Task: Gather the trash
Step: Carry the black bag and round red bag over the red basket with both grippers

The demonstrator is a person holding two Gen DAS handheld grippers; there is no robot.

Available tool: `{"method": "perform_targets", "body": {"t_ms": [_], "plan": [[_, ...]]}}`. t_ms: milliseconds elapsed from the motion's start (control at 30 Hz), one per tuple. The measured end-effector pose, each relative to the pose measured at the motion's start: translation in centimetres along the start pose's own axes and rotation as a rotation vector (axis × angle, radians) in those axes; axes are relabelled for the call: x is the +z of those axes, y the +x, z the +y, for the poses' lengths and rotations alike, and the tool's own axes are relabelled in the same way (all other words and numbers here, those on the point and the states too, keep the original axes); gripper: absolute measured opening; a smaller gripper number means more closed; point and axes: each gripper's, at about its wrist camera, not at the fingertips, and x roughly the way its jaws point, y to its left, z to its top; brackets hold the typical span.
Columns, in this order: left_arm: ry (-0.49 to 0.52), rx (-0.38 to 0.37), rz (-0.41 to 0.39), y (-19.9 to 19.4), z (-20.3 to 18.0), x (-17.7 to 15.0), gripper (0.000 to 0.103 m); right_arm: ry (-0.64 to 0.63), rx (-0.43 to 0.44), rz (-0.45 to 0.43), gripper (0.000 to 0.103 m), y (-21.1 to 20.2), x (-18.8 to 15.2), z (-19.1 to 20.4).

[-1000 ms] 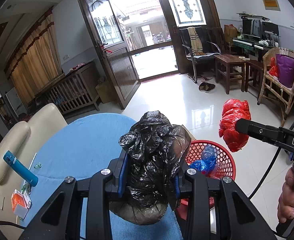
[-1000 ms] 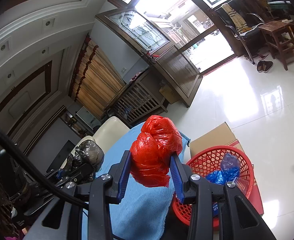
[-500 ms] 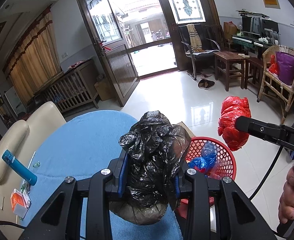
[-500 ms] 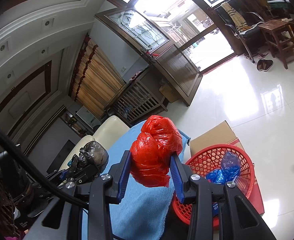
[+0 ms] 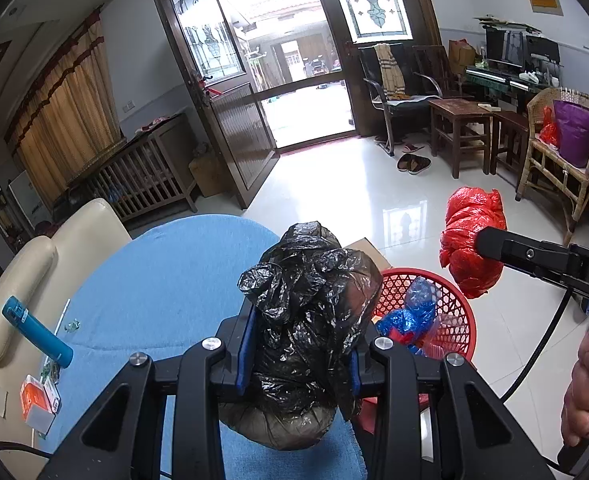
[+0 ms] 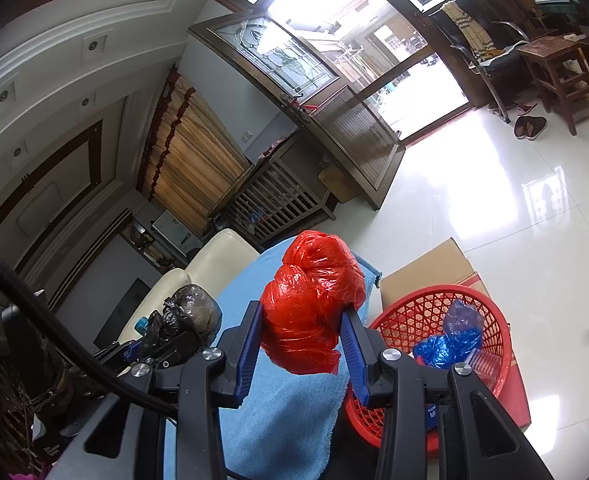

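While clamped, both bags (image 5: 306,320) (image 6: 314,304) hang.

Home living room showing. Wooden double door (image 5: 230,120) with stained-glass panes standing open, daylight pouring onto glossy white tile floor (image 5: 354,184). Gold curtains (image 5: 66,128) hanging at left; wooden crib (image 5: 146,184) sitting below. Cream armchair (image 5: 22,276) flanking blue-clothed bench (image 5: 166,280). Slippers (image 5: 413,163) lying beside dark wooden chairs (image 5: 394,92); rattan chair (image 5: 562,160) standing at right.
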Motion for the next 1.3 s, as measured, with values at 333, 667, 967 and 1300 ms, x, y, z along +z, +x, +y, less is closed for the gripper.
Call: {"method": "perform_targets", "body": {"t_ms": [333, 667, 967, 1300], "plan": [[0.004, -0.002, 0.015, 0.5, -0.4, 0.0, 0.038, 0.002, -0.005, 0.009, 0.041, 0.3, -0.2, -0.1], [0.007, -0.008, 0.033, 1.3, -0.8, -0.3, 0.038, 0.014, -0.011, 0.018, 0.041, 0.4, -0.3, -0.6], [0.014, -0.015, 0.052, 2.2, -1.1, -0.3, 0.038, 0.027, -0.022, 0.026, 0.041, 0.4, -0.4, -0.8], [0.024, -0.034, 0.085, 3.4, -1.6, -0.6, 0.038, 0.054, -0.040, 0.039, 0.041, 0.5, -0.4, -1.4]]}}
